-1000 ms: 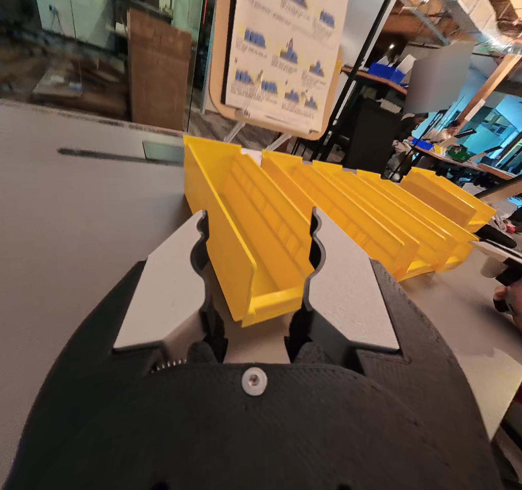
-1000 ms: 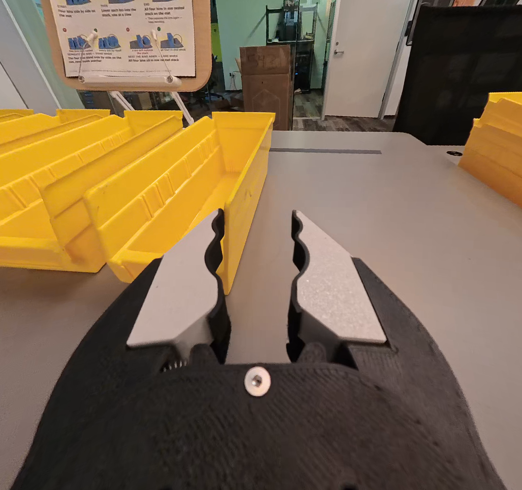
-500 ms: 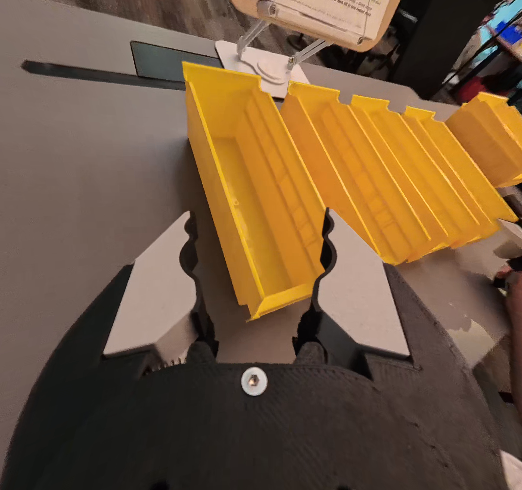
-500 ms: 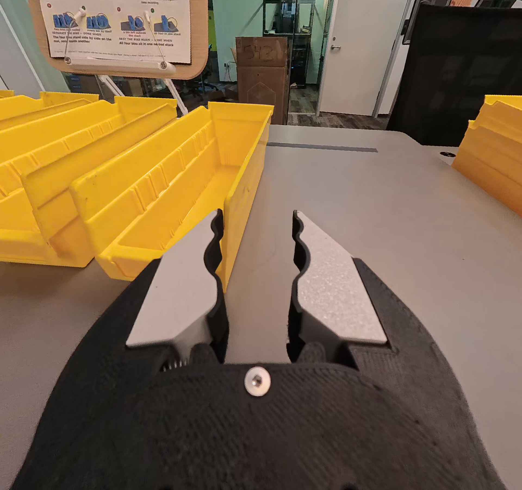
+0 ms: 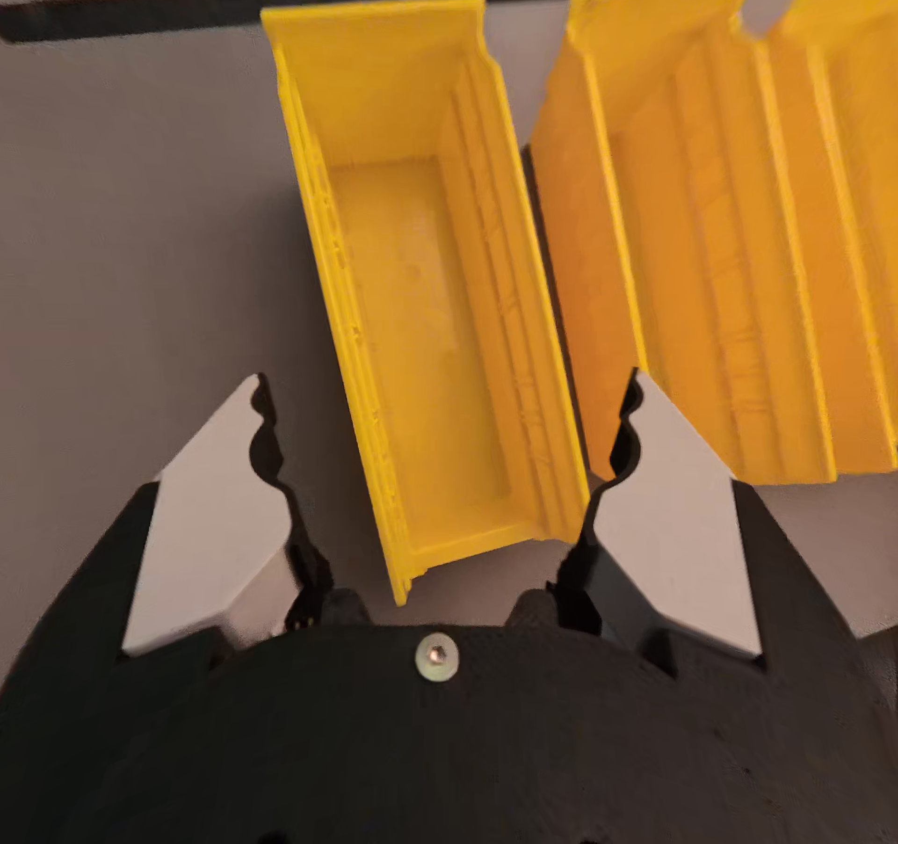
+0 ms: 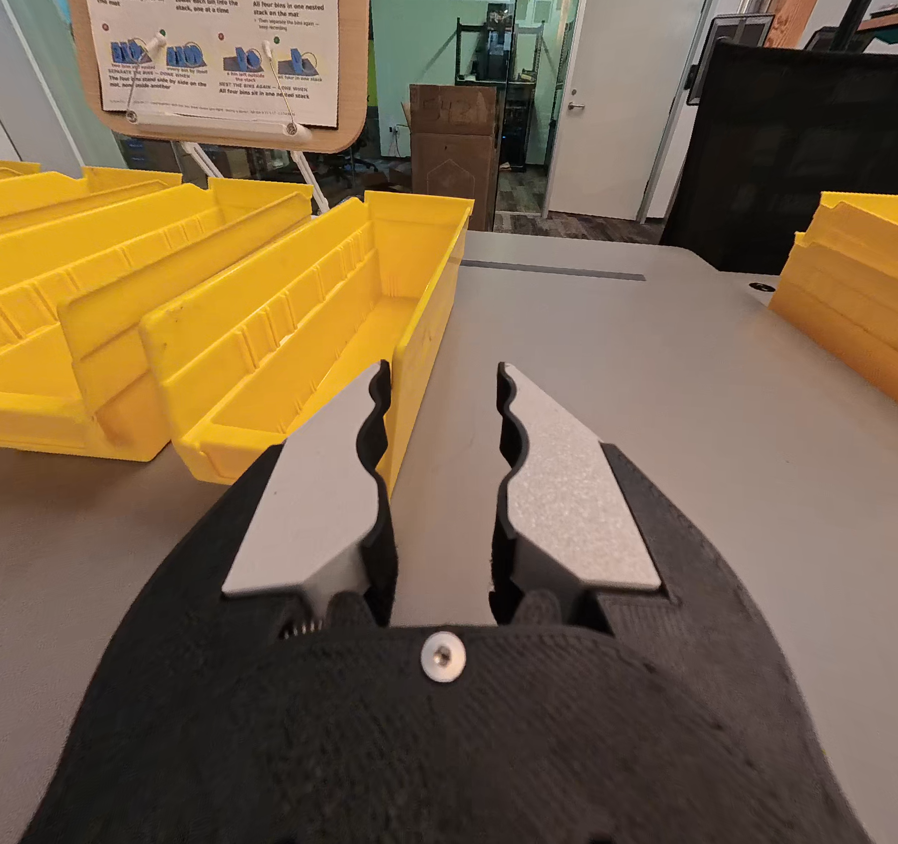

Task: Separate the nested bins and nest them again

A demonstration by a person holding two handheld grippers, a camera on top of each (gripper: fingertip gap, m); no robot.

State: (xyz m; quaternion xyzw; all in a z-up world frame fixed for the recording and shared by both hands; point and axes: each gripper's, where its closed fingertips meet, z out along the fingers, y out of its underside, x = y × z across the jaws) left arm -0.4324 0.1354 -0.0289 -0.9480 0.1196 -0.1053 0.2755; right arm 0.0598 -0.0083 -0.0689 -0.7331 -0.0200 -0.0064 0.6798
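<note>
left tongs (image 5: 447, 378) are spread wide over the near end of a yellow bin (image 5: 427, 286), nothing gripped. right tongs (image 6: 443, 368) are loose too, just right of the end bin (image 6: 301, 334). bins sit side by side on the grey worktop (image 6: 631, 383).

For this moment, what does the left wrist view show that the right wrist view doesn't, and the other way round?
Only the left wrist view: a steep look down into one yellow bin, showing its floor, with the left hand-held gripper spread wide over it, pressing nothing.

Only the right wrist view: the room beyond, with an instruction board, a cardboard box, a door, and a separate yellow stack at far right. The right hand-held gripper is open beside a bin's outer wall.

Both: separated yellow bins side by side on the grey table.
</note>
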